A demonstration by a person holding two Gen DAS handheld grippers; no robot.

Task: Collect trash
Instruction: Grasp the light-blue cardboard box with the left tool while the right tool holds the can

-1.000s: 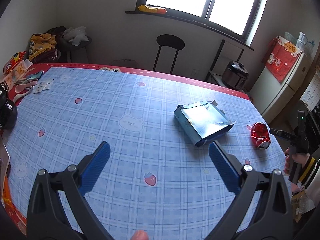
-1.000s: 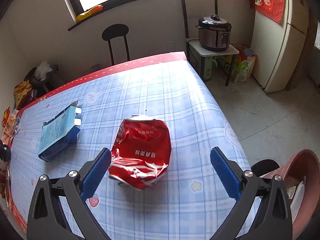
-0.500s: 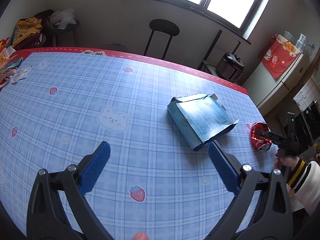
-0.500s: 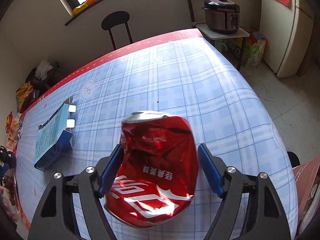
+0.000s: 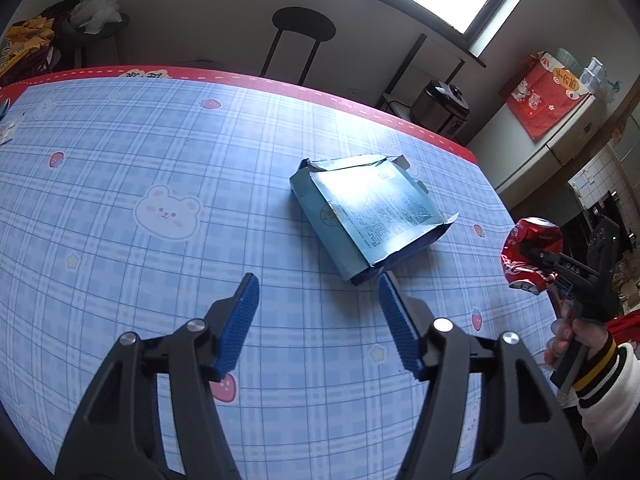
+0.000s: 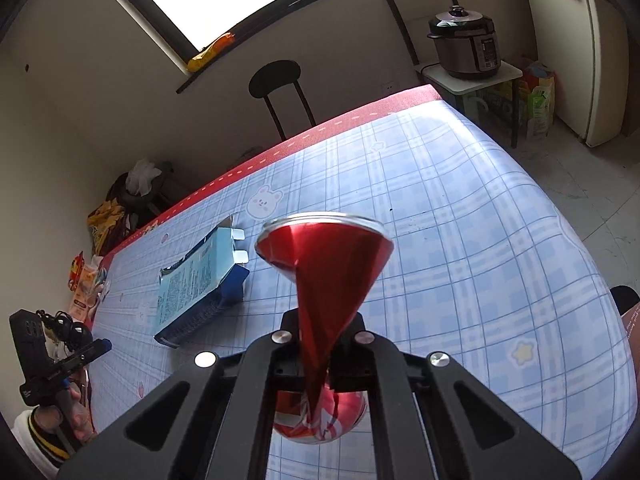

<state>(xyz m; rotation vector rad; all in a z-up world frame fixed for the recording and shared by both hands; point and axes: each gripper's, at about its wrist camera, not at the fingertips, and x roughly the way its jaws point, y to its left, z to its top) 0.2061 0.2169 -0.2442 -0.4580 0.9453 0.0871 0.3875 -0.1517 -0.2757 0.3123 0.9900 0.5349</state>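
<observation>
My right gripper (image 6: 320, 354) has its jaws clamped on the crushed red soda can (image 6: 324, 264), pinching its middle flat, the can held just above the bench (image 6: 460, 240). My left gripper (image 5: 318, 320) has just been closing its jaws partway; they stand apart with nothing between them, just short of the flattened blue carton (image 5: 370, 216) lying on the bench. I judge the can secured; next I must slide the left jaws around the carton's near edge.

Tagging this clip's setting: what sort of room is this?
Likely a home kitchen or dining room: a table under a plaid cloth, a pressure cooker on a stand, and a fridge by the wall.
</observation>
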